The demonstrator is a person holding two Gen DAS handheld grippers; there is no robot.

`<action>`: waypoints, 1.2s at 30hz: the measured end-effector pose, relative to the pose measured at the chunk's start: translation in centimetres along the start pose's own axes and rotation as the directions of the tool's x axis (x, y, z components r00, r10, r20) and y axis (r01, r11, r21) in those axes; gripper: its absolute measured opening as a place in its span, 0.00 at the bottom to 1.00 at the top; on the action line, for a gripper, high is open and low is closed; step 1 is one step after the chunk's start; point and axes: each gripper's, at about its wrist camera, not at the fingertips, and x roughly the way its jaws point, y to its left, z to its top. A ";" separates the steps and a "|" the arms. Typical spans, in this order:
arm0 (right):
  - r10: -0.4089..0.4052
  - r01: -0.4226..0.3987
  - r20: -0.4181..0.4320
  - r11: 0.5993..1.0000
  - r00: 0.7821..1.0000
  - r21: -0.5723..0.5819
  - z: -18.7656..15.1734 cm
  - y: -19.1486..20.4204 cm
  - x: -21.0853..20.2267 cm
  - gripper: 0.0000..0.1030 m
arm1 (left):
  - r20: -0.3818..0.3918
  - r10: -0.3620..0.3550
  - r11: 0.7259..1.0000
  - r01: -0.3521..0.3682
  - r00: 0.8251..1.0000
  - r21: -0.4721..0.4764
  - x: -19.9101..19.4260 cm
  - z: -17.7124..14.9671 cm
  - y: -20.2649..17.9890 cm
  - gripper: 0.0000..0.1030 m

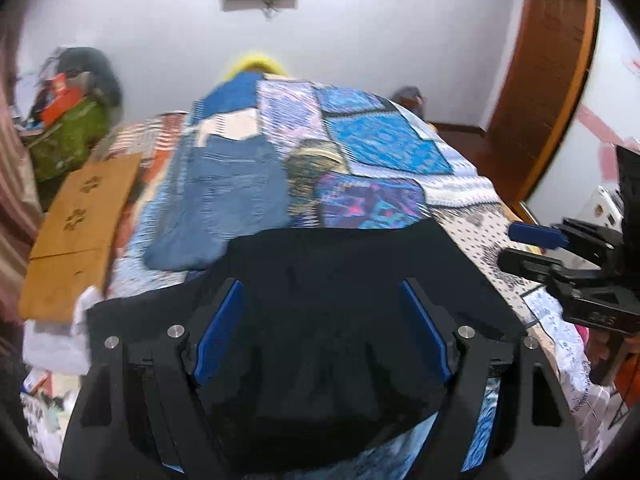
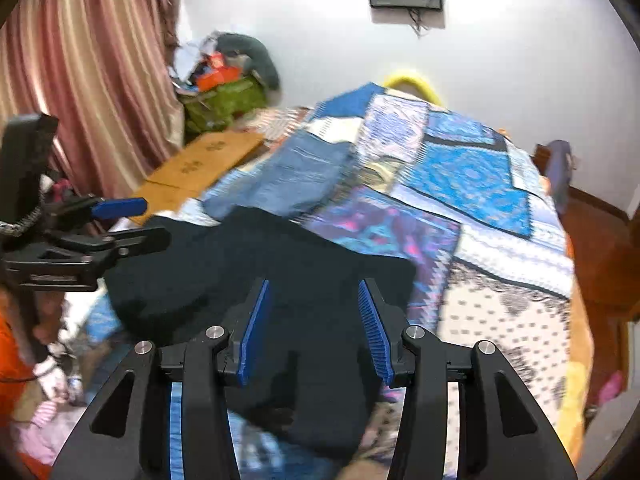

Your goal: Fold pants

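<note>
I've got both grippers over the near end of the bed, neither holding anything: left gripper (image 1: 320, 328) has its blue-padded fingers spread wide, right gripper (image 2: 314, 328) also has its fingers apart, a bit narrower, and nothing sits between either pair. The black fabric pants (image 1: 340, 280) lie on the patchwork blue quilt (image 1: 384, 140) at the near edge, directly under both tools; from the right wrist view the dark cloth runs from just beneath my fingers off toward the left gripper's side. Shape looks like a broad slab with a straight far edge, so I'd judge at least one fold may be in, but the frames are motion-blurred and the cloth is too dark to read seams, legs or waistband, so can't confirm. A second garment, faded blue denim jeans (image 1: 228, 196), lies flat further up the quilt, touching or just overlapping the black pair's far-left corner; can't tell which. My read: early to mid task, black pair not yet a compact bundle, still needs a grab at an edge and a fold-over, then squaring. Flat brown cardboard sheet (image 1: 76, 236) sits off the bed's left side, not involved
</note>
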 end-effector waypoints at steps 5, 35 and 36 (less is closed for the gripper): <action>-0.002 0.002 -0.096 1.000 0.995 -0.006 -1.2 -1.9 3.8 0.34 | -0.124 -0.068 0.994 0.078 0.990 0.079 5.5 0.3 -3.5 0.40; -0.092 0.096 -0.154 0.995 0.984 0.014 -5.9 -2.2 0.7 0.31 | -0.058 0.212 0.977 -0.213 0.976 -0.014 -0.4 -6.4 3.5 0.59; -0.091 0.095 -0.138 0.995 0.986 0.017 -5.4 -1.9 0.3 0.32 | -0.044 0.215 0.974 -0.217 0.976 -0.057 -1.3 -6.3 4.6 0.59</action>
